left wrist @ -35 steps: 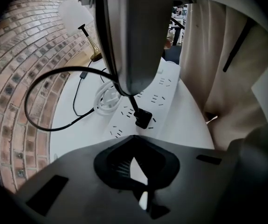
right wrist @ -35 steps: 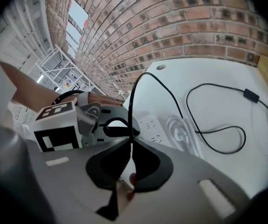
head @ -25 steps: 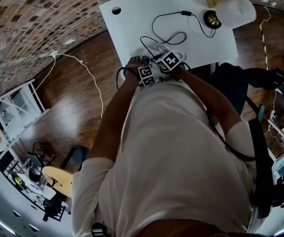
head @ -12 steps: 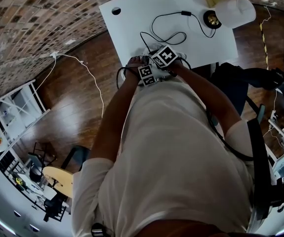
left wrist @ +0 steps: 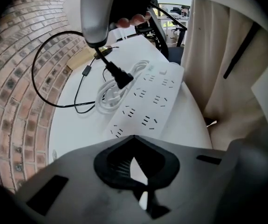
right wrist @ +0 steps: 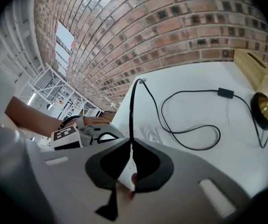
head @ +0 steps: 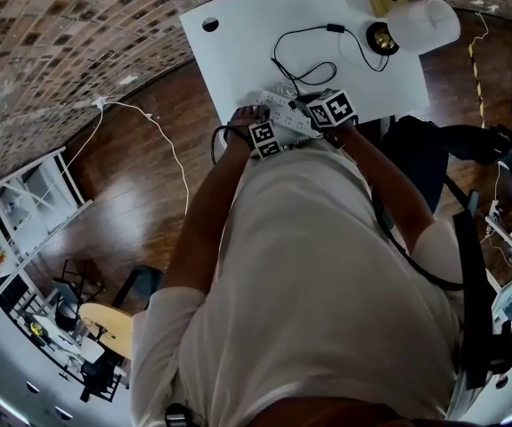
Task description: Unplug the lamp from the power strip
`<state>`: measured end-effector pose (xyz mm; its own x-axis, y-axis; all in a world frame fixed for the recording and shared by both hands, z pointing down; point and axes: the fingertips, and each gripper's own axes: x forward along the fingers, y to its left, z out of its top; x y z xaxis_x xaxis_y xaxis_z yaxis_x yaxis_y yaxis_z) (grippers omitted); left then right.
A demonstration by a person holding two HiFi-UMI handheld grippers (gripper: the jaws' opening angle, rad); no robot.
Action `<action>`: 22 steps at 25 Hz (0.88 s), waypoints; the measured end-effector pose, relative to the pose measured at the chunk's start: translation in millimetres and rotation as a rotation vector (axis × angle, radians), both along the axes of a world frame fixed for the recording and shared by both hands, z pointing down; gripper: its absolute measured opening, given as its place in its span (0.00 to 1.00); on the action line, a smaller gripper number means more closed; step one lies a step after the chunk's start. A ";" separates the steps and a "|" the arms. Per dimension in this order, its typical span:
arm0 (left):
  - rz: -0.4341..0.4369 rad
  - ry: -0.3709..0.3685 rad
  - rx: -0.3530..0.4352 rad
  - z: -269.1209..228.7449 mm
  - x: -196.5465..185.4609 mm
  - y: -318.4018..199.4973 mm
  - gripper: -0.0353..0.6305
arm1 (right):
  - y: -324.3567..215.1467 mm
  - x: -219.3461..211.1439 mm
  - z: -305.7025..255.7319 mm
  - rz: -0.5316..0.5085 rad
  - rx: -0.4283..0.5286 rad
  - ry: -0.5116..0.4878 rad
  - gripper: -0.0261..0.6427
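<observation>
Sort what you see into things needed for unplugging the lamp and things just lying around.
Job: lamp, cord, plug, strip, right claw.
Lying about: wooden box, floor cable.

White power strip [left wrist: 150, 101], black cord [left wrist: 120, 77] (brass lamp base [right wrist: 263, 111]).

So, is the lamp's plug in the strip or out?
Out: the plug dangles clear of the power strip, its cord in the right gripper.

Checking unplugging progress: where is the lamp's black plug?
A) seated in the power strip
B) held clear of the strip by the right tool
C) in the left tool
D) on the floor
B: the plug hangs from the right tool, above the power strip.
</observation>
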<state>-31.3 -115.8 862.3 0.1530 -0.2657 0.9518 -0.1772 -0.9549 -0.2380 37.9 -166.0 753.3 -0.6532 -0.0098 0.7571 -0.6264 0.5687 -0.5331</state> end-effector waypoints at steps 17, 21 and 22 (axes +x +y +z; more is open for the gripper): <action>-0.025 -0.054 0.013 2.9 -0.7 1.9 0.03 | -42.7 87.2 18.1 0.087 0.152 0.223 0.07; -0.055 -0.066 -0.002 -3.2 6.6 1.6 0.03 | -52.3 105.3 37.2 0.034 0.207 0.382 0.07; -0.062 -0.083 0.003 -2.7 6.1 0.8 0.03 | -53.1 107.6 40.6 0.018 0.215 0.410 0.07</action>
<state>-25.2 -115.1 859.6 0.0564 -0.2751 0.9598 -0.2156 -0.9420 -0.2573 145.6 -219.1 794.0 -0.2983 -0.2039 0.9324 -0.7718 0.6263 -0.1100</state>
